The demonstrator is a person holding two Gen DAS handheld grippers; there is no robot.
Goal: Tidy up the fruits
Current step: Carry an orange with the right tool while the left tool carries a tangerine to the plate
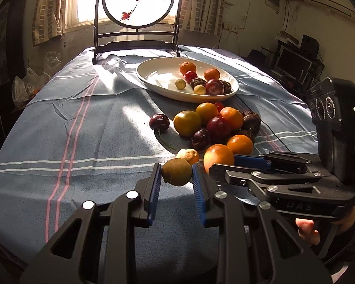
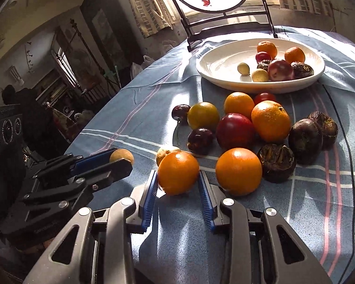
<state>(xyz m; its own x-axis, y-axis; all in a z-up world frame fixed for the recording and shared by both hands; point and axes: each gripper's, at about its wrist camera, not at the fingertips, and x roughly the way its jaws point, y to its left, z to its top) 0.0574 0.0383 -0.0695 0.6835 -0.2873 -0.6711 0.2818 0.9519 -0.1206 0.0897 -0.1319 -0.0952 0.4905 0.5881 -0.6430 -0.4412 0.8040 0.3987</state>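
A small brownish round fruit (image 1: pixel 176 174) sits between the blue pads of my left gripper (image 1: pixel 176 167), which is shut on it just above the cloth; the right wrist view shows that same gripper (image 2: pixel 123 158) at the left. My right gripper (image 2: pixel 178 174) has both pads against an orange (image 2: pixel 178 165) that rests on the cloth. Beyond it lies a loose pile of oranges (image 2: pixel 238 170), a red plum (image 2: pixel 234 130), cherries and dark knobbly fruits (image 2: pixel 277 163). A white oval plate (image 2: pixel 215 71) further back holds tangerines, plums and small pale fruits.
The table wears a blue striped cloth (image 1: pixel 71 130). A round painted screen on a black stand (image 1: pixel 137 2) rises at the far edge behind the plate (image 1: pixel 151 80). A thin dark cable (image 2: pixel 352 161) crosses the cloth at right. A person's hand (image 1: pixel 307 230) grips the right tool.
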